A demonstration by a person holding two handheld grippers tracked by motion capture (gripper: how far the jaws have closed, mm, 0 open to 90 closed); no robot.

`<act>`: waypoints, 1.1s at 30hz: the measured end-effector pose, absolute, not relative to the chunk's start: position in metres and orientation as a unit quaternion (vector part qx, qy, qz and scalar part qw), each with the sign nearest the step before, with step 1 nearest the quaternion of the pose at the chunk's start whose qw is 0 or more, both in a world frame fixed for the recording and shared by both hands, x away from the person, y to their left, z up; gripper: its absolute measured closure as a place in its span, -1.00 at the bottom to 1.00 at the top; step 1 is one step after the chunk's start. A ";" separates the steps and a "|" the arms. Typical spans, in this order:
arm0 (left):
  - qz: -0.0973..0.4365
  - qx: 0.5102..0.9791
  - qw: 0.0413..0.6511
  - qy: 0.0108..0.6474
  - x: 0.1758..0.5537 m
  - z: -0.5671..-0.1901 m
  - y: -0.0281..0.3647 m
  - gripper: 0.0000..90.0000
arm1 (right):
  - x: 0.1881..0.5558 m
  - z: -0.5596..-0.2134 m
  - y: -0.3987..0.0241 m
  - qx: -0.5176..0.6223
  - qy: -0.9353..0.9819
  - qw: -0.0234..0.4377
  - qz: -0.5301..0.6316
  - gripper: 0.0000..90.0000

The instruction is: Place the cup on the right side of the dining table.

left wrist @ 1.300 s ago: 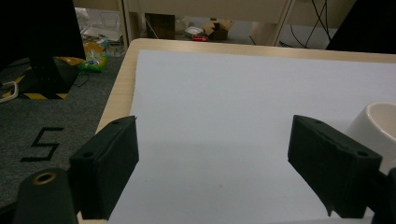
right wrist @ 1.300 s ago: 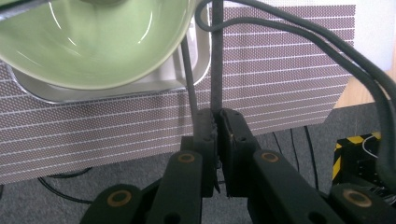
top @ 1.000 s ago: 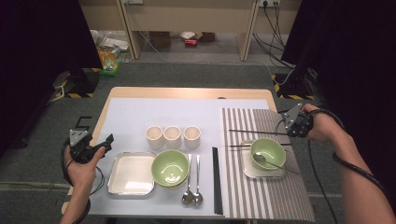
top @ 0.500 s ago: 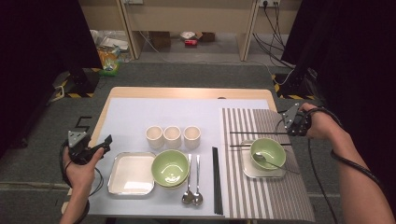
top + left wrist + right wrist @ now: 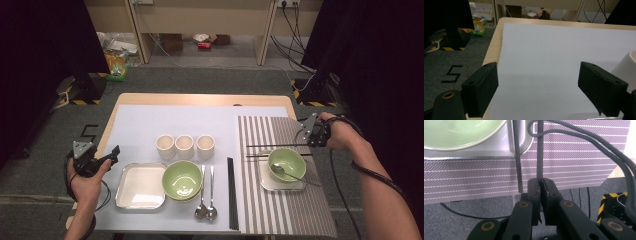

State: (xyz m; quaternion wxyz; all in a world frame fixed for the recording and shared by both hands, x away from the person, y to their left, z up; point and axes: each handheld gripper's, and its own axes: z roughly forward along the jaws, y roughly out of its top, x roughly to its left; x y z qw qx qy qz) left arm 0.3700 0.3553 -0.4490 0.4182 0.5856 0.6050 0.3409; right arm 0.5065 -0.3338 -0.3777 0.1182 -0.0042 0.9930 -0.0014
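Two dark chopsticks lie across the striped placemat, just beyond a green bowl that holds a spoon and sits on a small metal tray. My right gripper is at the mat's right edge, shut on the outer end of the farther chopstick. In the right gripper view the jaws pinch that chopstick, and the other chopstick lies loose beside it. My left gripper hovers open at the table's left edge, nothing between its jaws.
On the pale mat stand three white cups, a square plate on a metal tray, another green bowl, two spoons and a black chopstick pair. A white cup is just right of the left gripper.
The right gripper has shifted slightly toward the near side, taking the held chopstick with it. The left gripper has stayed in place.
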 end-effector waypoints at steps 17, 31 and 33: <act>0.339 0.590 0.415 0.604 0.370 -0.450 0.354 -0.65 | 0.505 -0.393 -0.332 -0.011 0.995 0.101 -0.004 0.91; 0.339 0.590 0.415 0.604 0.371 -0.451 0.353 -0.65 | 0.506 -0.401 -0.330 -0.026 0.995 0.096 -0.013 0.91; 0.339 0.590 0.415 0.604 0.371 -0.451 0.353 -0.65 | 0.506 -0.402 -0.331 -0.027 0.995 0.096 -0.015 0.91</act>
